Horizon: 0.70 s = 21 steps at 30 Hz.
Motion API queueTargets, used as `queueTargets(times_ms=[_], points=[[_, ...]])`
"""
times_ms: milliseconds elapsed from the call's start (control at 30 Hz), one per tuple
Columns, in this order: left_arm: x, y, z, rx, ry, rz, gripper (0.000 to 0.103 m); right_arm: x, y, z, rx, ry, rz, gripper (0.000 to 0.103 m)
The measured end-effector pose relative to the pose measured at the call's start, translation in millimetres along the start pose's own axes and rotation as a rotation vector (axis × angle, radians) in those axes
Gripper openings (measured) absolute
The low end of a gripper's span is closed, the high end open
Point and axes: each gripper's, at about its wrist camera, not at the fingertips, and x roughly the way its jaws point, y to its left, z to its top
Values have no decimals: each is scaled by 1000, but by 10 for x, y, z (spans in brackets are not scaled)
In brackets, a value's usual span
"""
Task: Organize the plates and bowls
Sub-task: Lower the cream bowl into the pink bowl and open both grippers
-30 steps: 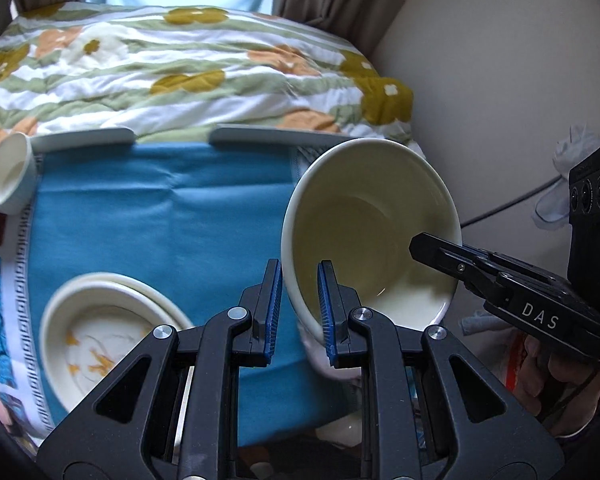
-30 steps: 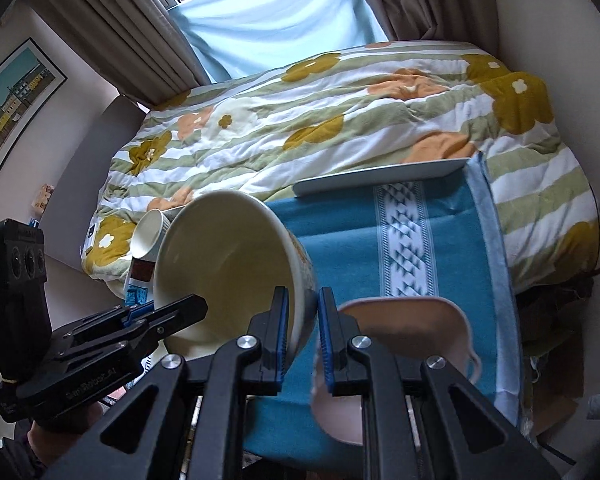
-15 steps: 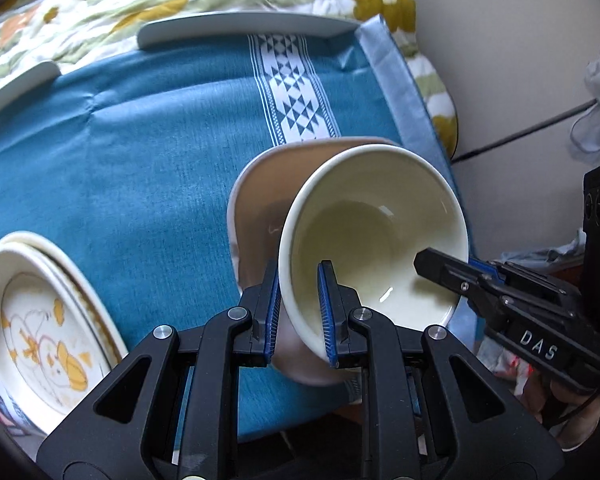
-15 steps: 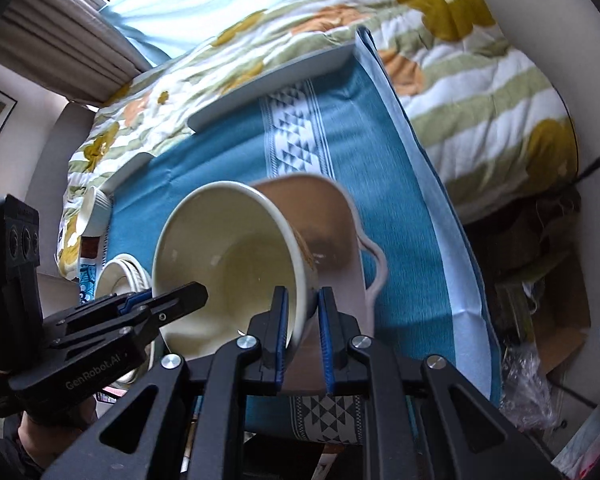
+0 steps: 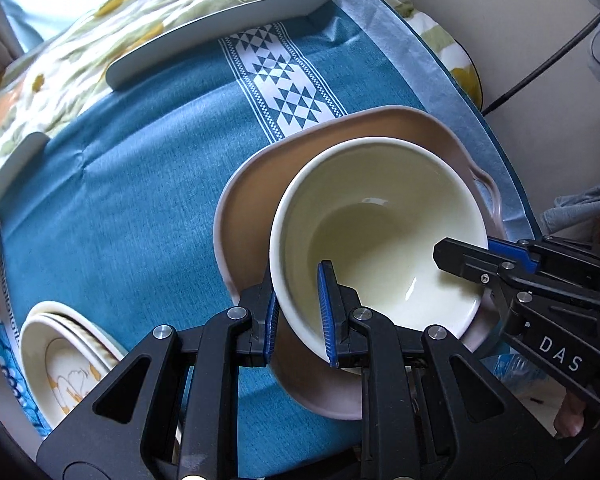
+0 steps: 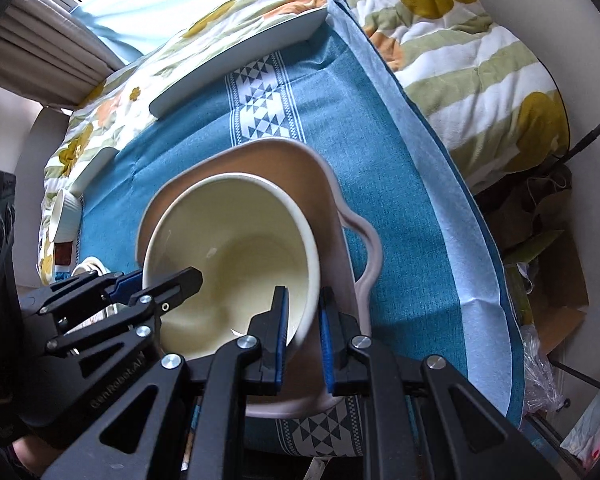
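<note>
Cream bowl (image 5: 384, 236) clamped at opposite rims by left gripper (image 5: 298, 312) and right gripper (image 6: 303, 330).
Glazed ceramic: rigid, heavy, slippery, breakable; grip the rim wall, lowering gently into the pink dish (image 5: 244, 196).

The cream bowl (image 5: 380, 240), a second ago tilted high above the blue cloth (image 5: 120, 184), has come down with both tongs and now sits inside the pink handled dish (image 5: 400, 128). In the left wrist view the stacked plates (image 5: 60, 360) have slid to seven o'clock.
</note>
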Motion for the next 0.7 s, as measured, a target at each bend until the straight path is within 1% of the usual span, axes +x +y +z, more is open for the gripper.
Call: queueTargets(times_ms=[100,267,333,433,567,700], points=[[-21,-27,18,11,5,2,16,-14,7,0,6,7,-3,13],[-101,-76,29,49,-43,79,16,-98,11,0,14,-18,-3,13],[-124,-76,43,45,-49,65,16,-133,11,8,11,-23,-7,14],[-132,-82,46,45,-49,71,16,-137,1,10,11,-18,-4,13],[-171,-51,32,20,-48,55,16,-198,-19,-5,13,-25,-4,14],[-362,-6,22,-22,-85,36,16,-385,19,-17,-27,-63,-19,14]])
